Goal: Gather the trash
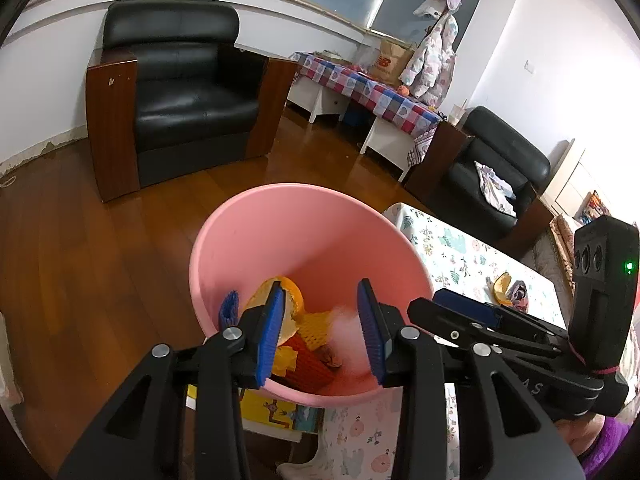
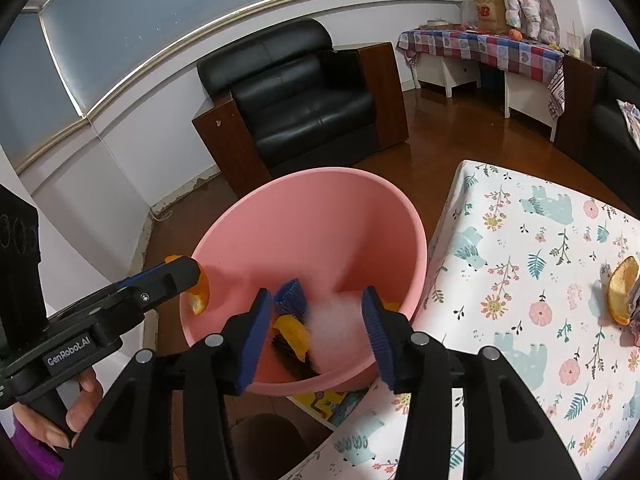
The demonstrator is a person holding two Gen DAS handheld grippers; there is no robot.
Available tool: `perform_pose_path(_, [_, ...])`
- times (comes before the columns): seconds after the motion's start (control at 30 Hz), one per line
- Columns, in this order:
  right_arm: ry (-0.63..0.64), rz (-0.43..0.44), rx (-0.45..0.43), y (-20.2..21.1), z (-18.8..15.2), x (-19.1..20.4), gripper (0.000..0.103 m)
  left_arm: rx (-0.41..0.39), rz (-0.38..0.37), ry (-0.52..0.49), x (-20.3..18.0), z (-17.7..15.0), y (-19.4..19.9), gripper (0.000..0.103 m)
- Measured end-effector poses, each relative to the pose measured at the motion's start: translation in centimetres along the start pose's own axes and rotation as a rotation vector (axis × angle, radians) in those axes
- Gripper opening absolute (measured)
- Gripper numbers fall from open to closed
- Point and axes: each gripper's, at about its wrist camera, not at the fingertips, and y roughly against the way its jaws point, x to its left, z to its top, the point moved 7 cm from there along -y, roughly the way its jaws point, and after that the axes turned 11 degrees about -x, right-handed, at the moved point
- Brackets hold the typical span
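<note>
A pink bin (image 1: 280,232) stands on the floor beside the table (image 1: 460,256). It holds orange peel (image 1: 292,296), yellow foam net (image 1: 316,326) and a blurred pale pink-white wad (image 1: 344,324). My left gripper (image 1: 322,328) is open over the bin's near rim. My right gripper (image 2: 318,324) is open above the bin (image 2: 312,216), with the blurred pale wad (image 2: 336,324) between and below its fingers. In the right wrist view the left gripper (image 2: 160,280) reaches in from the left. Orange peel (image 2: 622,288) and a wrapper (image 1: 520,294) lie on the tablecloth.
A black armchair (image 1: 180,92) stands behind the bin on the wooden floor. A low bench with a checked cloth (image 1: 368,88) and a second black chair (image 1: 492,176) are at the right. A yellow picture book (image 1: 276,412) lies under the bin.
</note>
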Motion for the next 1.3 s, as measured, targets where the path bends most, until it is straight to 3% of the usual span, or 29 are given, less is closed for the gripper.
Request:
perform_pose_path(0.37, [-0.007, 0.002, -0.017, 0.6, 0.0, -1.5, 0.047, 0.047, -0.064, 0.048, -0.8, -0.5, -0.6, 0.037])
perform_pose_path(0.9, [0.080, 0.200, -0.059, 0.9, -1.4, 3.3, 0.047, 0.087, -0.154, 0.173, -1.9, 1.6, -0.1, 0.038])
perform_pose_path(1.3, [0.045, 0.135, -0.068, -0.7, -0.4, 2.1, 0.047, 0.117, -0.204, 0.134, -4.0, 0.7, 0.3, 0.038])
